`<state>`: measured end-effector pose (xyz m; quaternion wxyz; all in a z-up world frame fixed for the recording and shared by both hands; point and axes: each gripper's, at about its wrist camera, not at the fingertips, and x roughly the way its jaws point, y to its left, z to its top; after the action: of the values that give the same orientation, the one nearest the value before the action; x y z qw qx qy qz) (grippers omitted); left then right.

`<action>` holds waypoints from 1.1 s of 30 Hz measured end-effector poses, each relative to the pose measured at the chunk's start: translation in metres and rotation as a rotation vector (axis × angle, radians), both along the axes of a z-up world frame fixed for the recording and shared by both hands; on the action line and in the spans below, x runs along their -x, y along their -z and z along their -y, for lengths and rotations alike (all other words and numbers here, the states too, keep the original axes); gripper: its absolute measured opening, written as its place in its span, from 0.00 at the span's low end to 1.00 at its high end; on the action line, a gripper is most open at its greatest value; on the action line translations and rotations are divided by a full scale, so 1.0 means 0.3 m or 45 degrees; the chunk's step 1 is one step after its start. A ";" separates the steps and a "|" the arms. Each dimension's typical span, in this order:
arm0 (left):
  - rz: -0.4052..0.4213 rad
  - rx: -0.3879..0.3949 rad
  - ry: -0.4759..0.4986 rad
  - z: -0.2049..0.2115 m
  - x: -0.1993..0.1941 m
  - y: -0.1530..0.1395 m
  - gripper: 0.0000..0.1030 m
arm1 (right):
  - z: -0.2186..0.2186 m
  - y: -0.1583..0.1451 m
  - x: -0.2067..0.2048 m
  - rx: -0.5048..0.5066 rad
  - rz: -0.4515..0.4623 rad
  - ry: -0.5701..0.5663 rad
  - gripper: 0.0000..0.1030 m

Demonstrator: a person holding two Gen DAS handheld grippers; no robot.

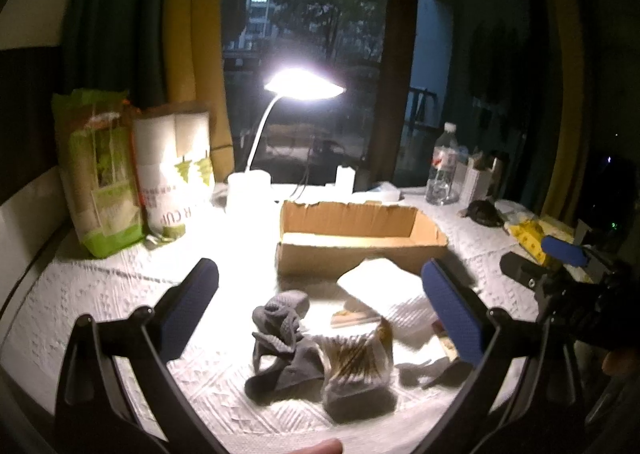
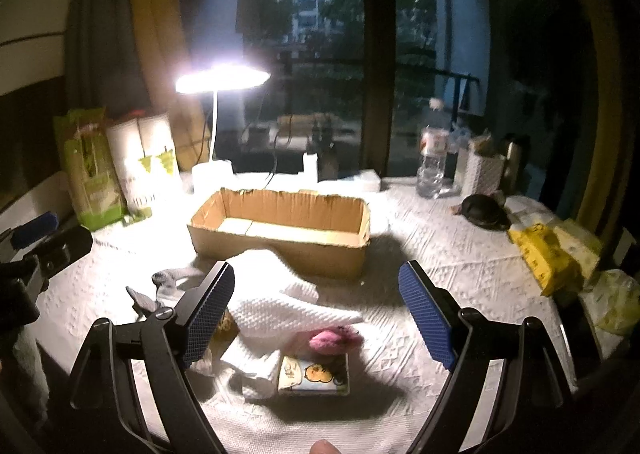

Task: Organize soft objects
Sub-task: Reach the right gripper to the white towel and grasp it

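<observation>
Both hand-held grippers, left (image 1: 320, 310) and right (image 2: 316, 314), are being held apart, empty, above the sock (image 1: 280, 338) and towel (image 2: 280, 294); box (image 2: 280, 230) is being left open mid-tabletop for loading.

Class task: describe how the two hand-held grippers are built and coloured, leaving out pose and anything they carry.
Each hand-held gripper, left and right, has black angular plastic arms joined by round pivot screws. The two flat fingers carry blue pads with a fine grid texture. No cables, markings or sleeves are visible.

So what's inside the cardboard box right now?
The cardboard box looks empty: the right wrist view shows only its bare, lamp-lit floor and inner walls. Its near wall hides the strip of floor just behind it, so something flat there cannot be ruled out.
</observation>
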<state>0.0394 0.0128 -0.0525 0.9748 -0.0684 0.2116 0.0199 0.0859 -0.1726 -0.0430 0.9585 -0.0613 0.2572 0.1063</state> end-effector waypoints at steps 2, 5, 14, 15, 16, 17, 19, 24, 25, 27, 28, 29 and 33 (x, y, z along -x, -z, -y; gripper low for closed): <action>-0.027 0.008 -0.002 -0.008 -0.019 0.022 0.99 | -0.007 0.020 -0.017 0.008 -0.026 -0.005 0.84; -0.066 0.016 -0.005 -0.021 -0.051 0.057 0.99 | -0.019 0.058 -0.049 0.008 -0.066 -0.004 0.84; -0.176 0.030 -0.004 -0.057 -0.140 0.151 0.99 | -0.073 0.163 -0.149 0.028 -0.198 -0.075 0.84; -0.182 0.032 -0.006 -0.059 -0.146 0.155 0.99 | -0.080 0.173 -0.160 0.031 -0.211 -0.083 0.81; -0.189 0.033 -0.007 -0.063 -0.156 0.161 0.99 | -0.088 0.184 -0.169 0.033 -0.220 -0.091 0.79; -0.196 0.032 -0.007 -0.063 -0.164 0.164 0.99 | -0.096 0.194 -0.180 0.038 -0.233 -0.099 0.77; -0.207 0.029 -0.009 -0.068 -0.176 0.175 0.99 | -0.111 0.214 -0.205 0.047 -0.257 -0.111 0.77; -0.240 0.028 -0.007 -0.072 -0.202 0.199 0.99 | -0.136 0.265 -0.252 0.047 -0.327 -0.148 0.70; -0.245 0.028 -0.007 -0.071 -0.204 0.201 0.99 | -0.140 0.273 -0.257 0.052 -0.334 -0.154 0.69; -0.252 0.028 -0.005 -0.069 -0.208 0.205 0.99 | -0.151 0.290 -0.265 0.062 -0.345 -0.166 0.63; -0.253 0.028 -0.005 -0.067 -0.207 0.206 0.99 | -0.153 0.296 -0.270 0.056 -0.358 -0.179 0.62; -0.255 0.028 -0.004 -0.066 -0.207 0.207 0.99 | -0.152 0.301 -0.273 0.043 -0.372 -0.190 0.59; -0.262 0.025 0.001 -0.056 -0.203 0.210 0.99 | -0.155 0.319 -0.275 0.049 -0.398 -0.218 0.21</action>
<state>0.1004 0.0297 -0.1154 0.9472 -0.0754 0.3106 0.0242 0.1683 -0.1260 -0.1387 0.8929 -0.0842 0.3990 0.1909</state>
